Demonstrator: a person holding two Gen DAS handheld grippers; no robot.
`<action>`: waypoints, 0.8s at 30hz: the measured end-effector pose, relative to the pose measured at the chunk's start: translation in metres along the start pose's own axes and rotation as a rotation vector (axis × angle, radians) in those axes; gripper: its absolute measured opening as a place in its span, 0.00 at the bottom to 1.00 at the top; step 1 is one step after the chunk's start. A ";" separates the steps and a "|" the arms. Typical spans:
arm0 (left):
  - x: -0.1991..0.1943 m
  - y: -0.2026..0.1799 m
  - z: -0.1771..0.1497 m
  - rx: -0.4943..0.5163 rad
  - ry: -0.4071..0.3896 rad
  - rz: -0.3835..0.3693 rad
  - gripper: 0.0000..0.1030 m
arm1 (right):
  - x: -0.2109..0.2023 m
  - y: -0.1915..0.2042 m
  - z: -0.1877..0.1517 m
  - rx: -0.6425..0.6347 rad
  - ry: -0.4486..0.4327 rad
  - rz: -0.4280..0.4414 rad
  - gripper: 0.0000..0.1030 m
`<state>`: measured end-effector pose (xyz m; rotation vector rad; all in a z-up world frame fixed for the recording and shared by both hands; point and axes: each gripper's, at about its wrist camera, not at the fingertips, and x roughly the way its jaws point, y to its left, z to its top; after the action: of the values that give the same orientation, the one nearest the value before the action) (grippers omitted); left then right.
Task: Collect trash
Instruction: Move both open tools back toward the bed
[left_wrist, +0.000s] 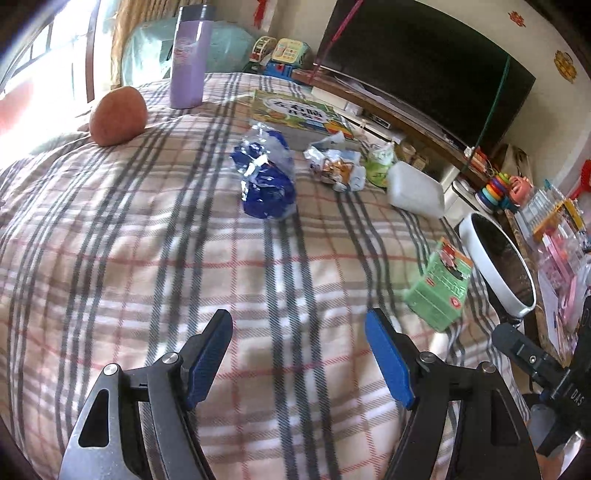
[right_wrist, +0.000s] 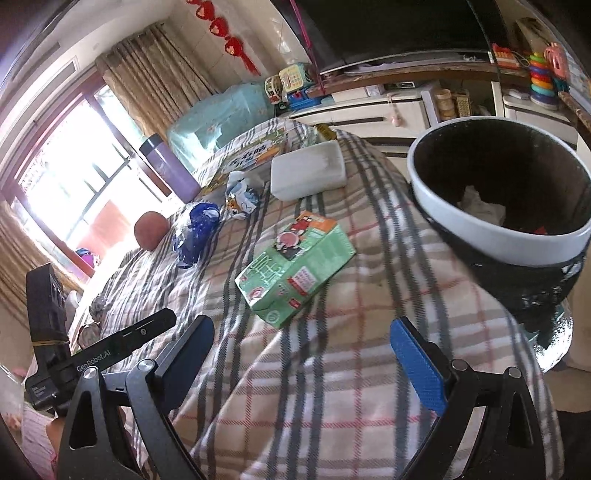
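— Both your grippers came first in view: the left gripper (left_wrist: 299, 354) and the right gripper (right_wrist: 303, 360) each hung over the plaid blanket (left_wrist: 147, 258) with jaws spread wide and nothing between them.

— So which step was I on?

— By my reading, you were between pickups, lining up on the next piece. The green carton (right_wrist: 295, 264) lay flat on the blanket just ahead of your right gripper and a little left of its centre line, near the bin (right_wrist: 491, 236), which stood off the bed's right edge with some scraps already inside.

— And the next move?

— It likely called for you to ease the right gripper forward, straddle the carton, close on it, then swing right to the bin.

— What lay beyond that?

— Farther ahead of your left gripper sat the blue wrapper (left_wrist: 267, 181), then the crumpled packet (left_wrist: 334, 164) near a white box (left_wrist: 415, 190). The orange (left_wrist: 118, 116) and purple flask (left_wrist: 188, 59) stood farthest off, and didn't look like trash.
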<state>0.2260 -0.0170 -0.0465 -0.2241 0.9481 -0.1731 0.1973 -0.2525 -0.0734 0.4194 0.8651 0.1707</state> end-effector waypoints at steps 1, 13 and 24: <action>0.000 0.001 0.001 0.000 0.000 0.002 0.72 | 0.003 0.003 0.000 -0.002 0.003 -0.001 0.94; 0.026 0.012 0.035 0.041 0.006 0.031 0.72 | 0.022 0.015 0.010 -0.013 0.031 -0.011 0.94; 0.057 0.015 0.070 0.060 -0.009 0.067 0.72 | 0.036 0.020 0.016 -0.030 0.050 -0.024 0.94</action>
<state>0.3172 -0.0089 -0.0556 -0.1371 0.9387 -0.1388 0.2334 -0.2280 -0.0808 0.3780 0.9151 0.1721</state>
